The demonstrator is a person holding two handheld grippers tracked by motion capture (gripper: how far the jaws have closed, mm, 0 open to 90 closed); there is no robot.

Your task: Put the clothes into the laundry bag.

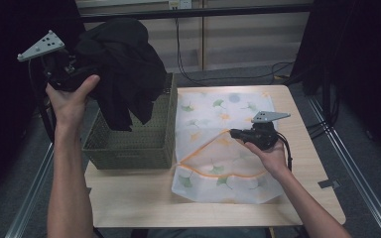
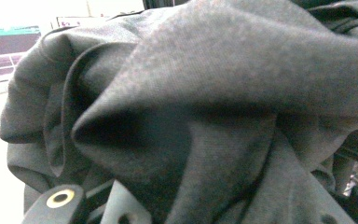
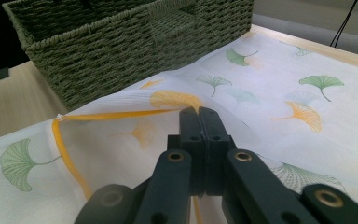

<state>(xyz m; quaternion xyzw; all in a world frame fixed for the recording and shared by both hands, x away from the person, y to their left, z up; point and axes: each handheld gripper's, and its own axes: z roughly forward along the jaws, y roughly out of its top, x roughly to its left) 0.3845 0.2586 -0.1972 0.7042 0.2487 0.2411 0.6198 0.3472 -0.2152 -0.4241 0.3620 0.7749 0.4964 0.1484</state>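
Surface: pale wooden table under dim light; I see dark curtains at both sides, grey floor and black cables beyond its far edge.

Near edge: my two forearms come in from the bottom of the high view, the left one along the table's left side, the right one over its right half.

Laundry bag: a white mesh bag printed with green and orange ginkgo leaves lies flat on the table's right half. Its orange-trimmed opening curves across the near part.

Right gripper: my right gripper sits low at the bag's opening, right hand wrapped round its body. In the right gripper view its black jaws are pressed together with the orange trim running in right at their tips. I cannot tell whether any mesh is caught between them.

Basket: a green woven basket stands just left of the bag, its side touching the bag's edge. In the right gripper view it rises behind the bag as a woven wall.

Left gripper: my left gripper is raised above the basket's far left corner, left hand under it, grey plate on top. Its jaws pinch a bunched black garment.

Garment: it hangs from the left gripper, its lower folds dangling down into the basket. In the left gripper view dark grey cloth drapes right over the jaws.
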